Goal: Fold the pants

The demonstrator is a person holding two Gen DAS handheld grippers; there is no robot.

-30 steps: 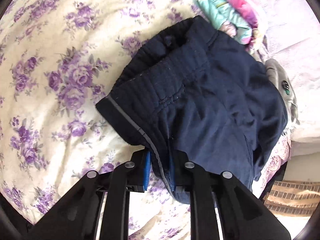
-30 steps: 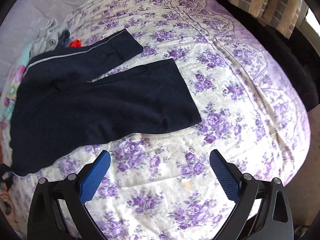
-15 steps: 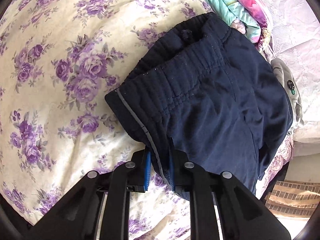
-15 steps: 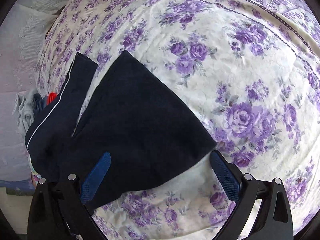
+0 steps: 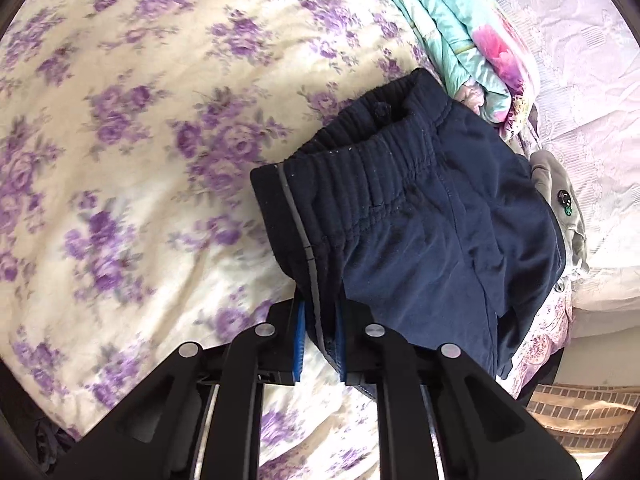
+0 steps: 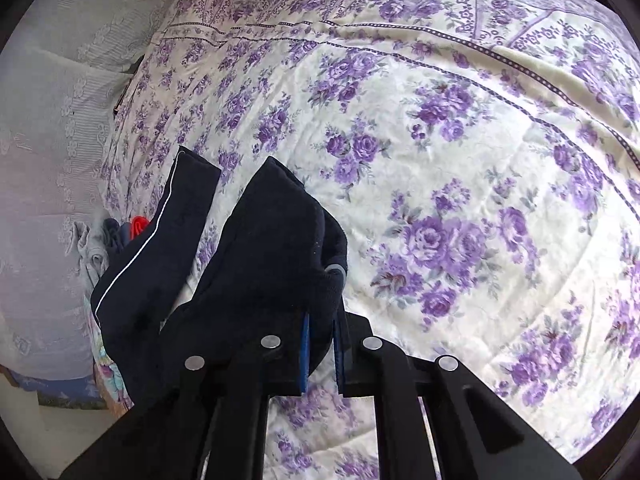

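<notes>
Dark navy pants (image 5: 432, 216) with a grey side stripe lie on the floral bed. My left gripper (image 5: 319, 340) is shut on the waistband corner at the side stripe, lifting it a little. In the right wrist view my right gripper (image 6: 321, 346) is shut on the hem end of the near pant leg (image 6: 272, 252), which bunches up above the jaws. The other leg (image 6: 160, 232), with its white stripe, lies to the left on the bed.
The purple floral bedspread (image 6: 460, 160) stretches right and ahead. A folded teal and pink blanket (image 5: 452, 28) and a grey garment (image 5: 560, 200) lie beyond the waistband. Grey and red clothes (image 6: 116, 236) sit by the lace pillows (image 6: 52, 120). The bed edge (image 5: 536, 344) drops off at the right.
My right gripper moved down onto the near leg's hem and shut on it. My left gripper kept its hold and shifted the waistband over the bed.
</notes>
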